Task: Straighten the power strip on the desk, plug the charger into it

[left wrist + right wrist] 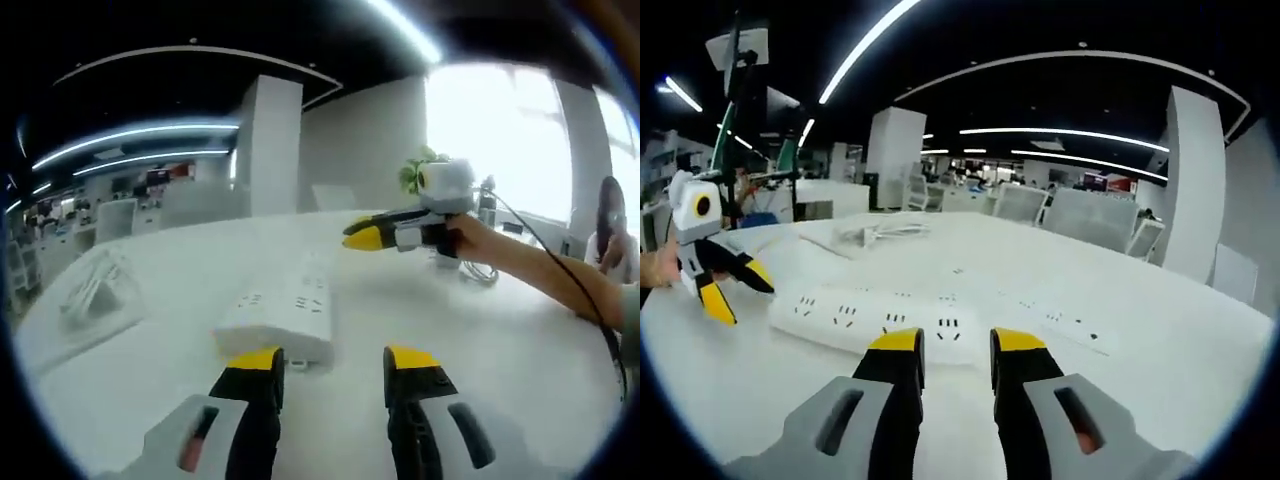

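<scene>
Left claw (pixel 331 362) apart | right claw (pixel 956 342) apart | power strip (pixel 880 318) flat on desk (pixel 1160 370)

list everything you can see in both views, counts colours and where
power strip: 1, white, lying flat on the desk just ahead of both grippers, also in the right gripper view
charger with coiled cable: 1, white, on the desk away from the strip, to the left in the left gripper view
desk: 1, white, large top under everything
potted plant: 1, green, at the far desk edge by the window
office chairs: several, pale grey, beyond the desk
pillar: 1, white, in the background
left gripper: 1, black with yellow tips, jaws apart, holding nothing
right gripper: 1, black with yellow tips, jaws apart, holding nothing
person's hand: 1, holding the right gripper
</scene>
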Action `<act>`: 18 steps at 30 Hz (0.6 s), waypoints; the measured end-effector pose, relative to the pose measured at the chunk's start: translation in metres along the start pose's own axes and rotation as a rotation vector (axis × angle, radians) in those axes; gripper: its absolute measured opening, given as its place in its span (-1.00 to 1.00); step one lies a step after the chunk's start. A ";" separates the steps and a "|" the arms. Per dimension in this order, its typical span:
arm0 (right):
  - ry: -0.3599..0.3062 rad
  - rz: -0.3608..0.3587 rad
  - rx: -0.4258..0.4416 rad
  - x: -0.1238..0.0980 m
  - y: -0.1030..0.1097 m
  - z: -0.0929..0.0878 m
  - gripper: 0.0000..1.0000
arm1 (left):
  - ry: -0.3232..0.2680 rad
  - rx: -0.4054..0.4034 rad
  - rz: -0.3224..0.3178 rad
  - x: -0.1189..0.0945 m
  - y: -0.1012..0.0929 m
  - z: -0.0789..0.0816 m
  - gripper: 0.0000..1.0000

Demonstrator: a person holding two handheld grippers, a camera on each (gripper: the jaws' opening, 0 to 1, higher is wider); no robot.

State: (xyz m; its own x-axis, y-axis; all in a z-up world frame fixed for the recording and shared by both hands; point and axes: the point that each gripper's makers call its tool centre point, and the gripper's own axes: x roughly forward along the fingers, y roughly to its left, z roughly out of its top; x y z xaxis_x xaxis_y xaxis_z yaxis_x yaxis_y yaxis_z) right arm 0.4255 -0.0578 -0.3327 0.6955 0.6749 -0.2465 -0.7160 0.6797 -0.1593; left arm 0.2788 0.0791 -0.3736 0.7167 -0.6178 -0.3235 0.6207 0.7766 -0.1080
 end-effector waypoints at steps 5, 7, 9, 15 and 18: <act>0.009 0.009 0.007 0.001 -0.001 -0.008 -0.49 | 0.017 -0.008 -0.012 0.003 -0.003 -0.006 -0.22; 0.015 0.013 0.007 0.002 -0.002 -0.012 -0.50 | 0.013 -0.016 -0.018 0.003 -0.003 -0.005 -0.22; 0.014 0.024 0.015 0.003 0.001 -0.014 -0.52 | 0.011 -0.010 -0.012 0.003 -0.001 -0.005 -0.22; 0.027 0.063 0.010 0.009 0.010 -0.016 -0.52 | 0.010 -0.026 -0.023 0.003 0.000 -0.006 -0.21; 0.034 0.056 0.000 0.010 0.009 -0.018 -0.47 | 0.007 -0.016 -0.024 0.004 -0.001 -0.006 -0.21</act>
State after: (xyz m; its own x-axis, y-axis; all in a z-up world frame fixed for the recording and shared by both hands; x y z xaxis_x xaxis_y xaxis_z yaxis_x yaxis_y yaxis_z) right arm 0.4251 -0.0503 -0.3533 0.6519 0.7017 -0.2876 -0.7537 0.6412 -0.1440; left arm 0.2793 0.0766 -0.3799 0.6991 -0.6359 -0.3270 0.6329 0.7631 -0.1308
